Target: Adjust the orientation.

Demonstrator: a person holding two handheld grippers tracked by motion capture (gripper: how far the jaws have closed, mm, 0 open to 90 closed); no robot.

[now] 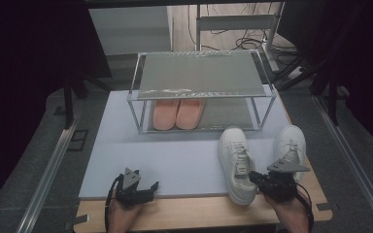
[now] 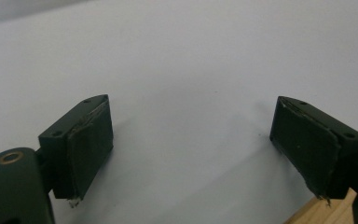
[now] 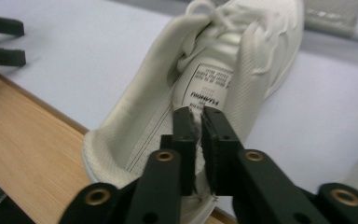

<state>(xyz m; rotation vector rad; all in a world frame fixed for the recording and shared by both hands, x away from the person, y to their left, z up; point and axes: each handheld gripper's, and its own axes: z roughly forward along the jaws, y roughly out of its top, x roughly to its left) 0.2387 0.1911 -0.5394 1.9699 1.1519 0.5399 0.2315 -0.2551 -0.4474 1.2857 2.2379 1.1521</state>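
High view first, nearest the person: two hands come in over the bare wooden strip along the near edge of the bench (image 1: 194,213); the left gripper (image 1: 138,187) rests by the near left corner of the pale mat (image 1: 175,160), and in the left gripper view its jaws stand wide apart over the bare mat with nothing between them. Toward the near right corner the right gripper (image 1: 258,178) sits at the heel of the left white sneaker (image 1: 237,162); in the right gripper view its jaws (image 3: 199,140) stand just inside the shoe's opening at the heel, close together with a thin gap showing between the pads; whether they pinch any part of the sneaker (image 3: 214,84) I cannot tell. That sneaker lies on the mat with its heel at the mat's near edge and its toe pointing toward the far edge; the second white sneaker (image 1: 289,143) lies just beside it to the right, partly covered by the gripper's grey plate, the two shoes apart. Farther on, a clear two-level shoe rack (image 1: 201,75) stands toward the far edge of the bench; a pair of pink slippers (image 1: 178,114) lies side by side on the left half of its lower level; its upper shelf carries nothing.
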